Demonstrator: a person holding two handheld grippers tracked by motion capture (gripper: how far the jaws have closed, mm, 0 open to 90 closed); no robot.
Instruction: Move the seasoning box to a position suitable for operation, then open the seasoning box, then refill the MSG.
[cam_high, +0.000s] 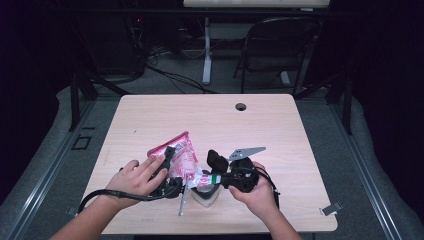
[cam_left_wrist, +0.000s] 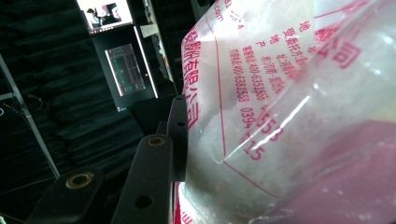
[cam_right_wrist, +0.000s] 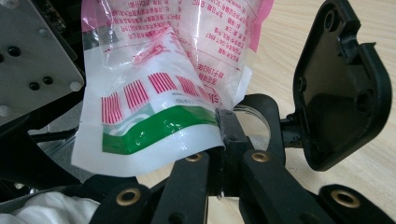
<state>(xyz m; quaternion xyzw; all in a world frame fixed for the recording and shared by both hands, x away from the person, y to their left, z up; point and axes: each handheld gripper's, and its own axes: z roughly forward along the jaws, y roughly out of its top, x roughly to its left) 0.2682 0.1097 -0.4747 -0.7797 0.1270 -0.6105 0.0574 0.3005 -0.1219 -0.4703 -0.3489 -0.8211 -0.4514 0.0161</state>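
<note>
Bag (cam_high: 180, 156) of white granules, clear plastic with pink and green print, is held tilted over the near middle of the worktop (cam_high: 280, 130), raised off the surface between my two grippers. My left gripper (cam_high: 167, 170) clamps the wide upper body of the bag; in the left gripper view the film (cam_left_wrist: 280, 116) lies against one black jaw, so I read these jaws as pinching the bag at a part-closed setting. My right gripper (cam_high: 216, 178) has its jaws pressed together on the lower, green-banded corner (cam_right_wrist: 159, 130) of the bag; the right gripper view shows the two pads meeting at that edge.

Step in hand, as I judge it: pouring the contents of the bag into the small clear container (cam_high: 205, 194) that stands near the front edge of the worktop, directly under the lowered corner. A metal spoon-like tool (cam_high: 183, 200) lies just beside the container, on its left.

Contents: the bag holds a white granular mass, seen through the film in the left gripper view. I cannot tell what is in the container, nor whether the pinched corner is open.

Next move calls for holding the corner centred over the container mouth, raising the left side gradually, and controlling flow to prevent spillage onto the worktop.
</note>
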